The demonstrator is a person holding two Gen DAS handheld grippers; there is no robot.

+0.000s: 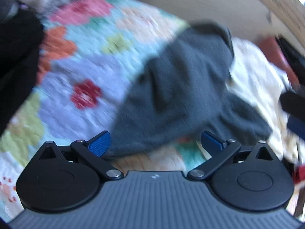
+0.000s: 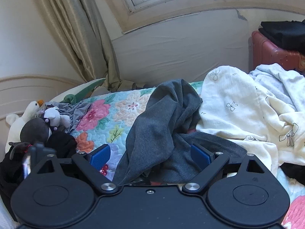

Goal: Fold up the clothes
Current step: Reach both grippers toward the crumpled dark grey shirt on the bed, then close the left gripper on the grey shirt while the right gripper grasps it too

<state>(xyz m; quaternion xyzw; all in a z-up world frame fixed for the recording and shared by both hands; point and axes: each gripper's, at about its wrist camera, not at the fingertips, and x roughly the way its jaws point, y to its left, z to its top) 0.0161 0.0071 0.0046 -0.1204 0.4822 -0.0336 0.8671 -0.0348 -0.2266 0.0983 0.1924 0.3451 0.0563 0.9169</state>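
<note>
Tools: left tool (image 1: 155, 143) and right tool (image 2: 151, 155) both spread wide, gripping nothing. Grey garment (image 2: 162, 126) lies crumpled on floral quilt (image 2: 106, 114), beside white bow-print cloth (image 2: 238, 110), its near edge between right tool's pads. Risk: pinch may catch several layers or white cloth underneath, w/ fold going crooked. Left view motion-blurred; garment type, hems, sleeves unclear.

Garment (image 2: 162, 122) lies heaped on the quilt (image 2: 118, 110) mid-bed, blanket (image 2: 238, 110) just right of it touching, stuffed toys (image 2: 34, 118) at far left, suitcase (image 2: 270, 51) behind the blanket, curtain (image 2: 76, 28) behind left.
</note>
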